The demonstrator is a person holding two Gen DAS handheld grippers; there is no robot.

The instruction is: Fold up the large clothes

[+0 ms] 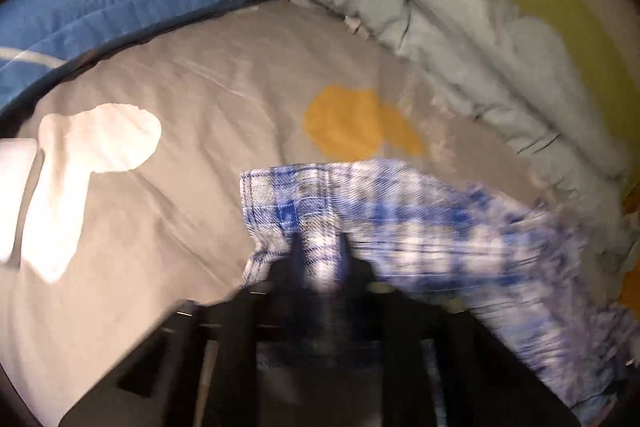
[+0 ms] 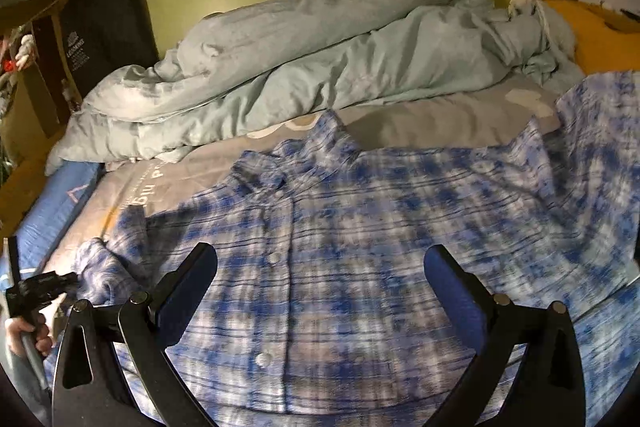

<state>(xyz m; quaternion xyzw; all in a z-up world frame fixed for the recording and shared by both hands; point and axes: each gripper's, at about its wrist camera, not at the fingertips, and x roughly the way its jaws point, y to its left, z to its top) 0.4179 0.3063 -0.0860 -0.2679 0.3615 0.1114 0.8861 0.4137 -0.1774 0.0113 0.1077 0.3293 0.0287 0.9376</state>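
A bed [image 2: 420, 125] in a grey sheet carries the plaid shirt [image 2: 360, 227] and a rumpled duvet [image 2: 300, 51].

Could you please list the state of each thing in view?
Left claw: shut on the shirt's sleeve end.
Right claw: open, over the shirt, holding nothing.
Shirt: spread flat on the bed, buttoned.
Duvet: bunched along the wall.

The plaid shirt [image 1: 400, 219] smears into blur toward the left-wrist view's right edge.
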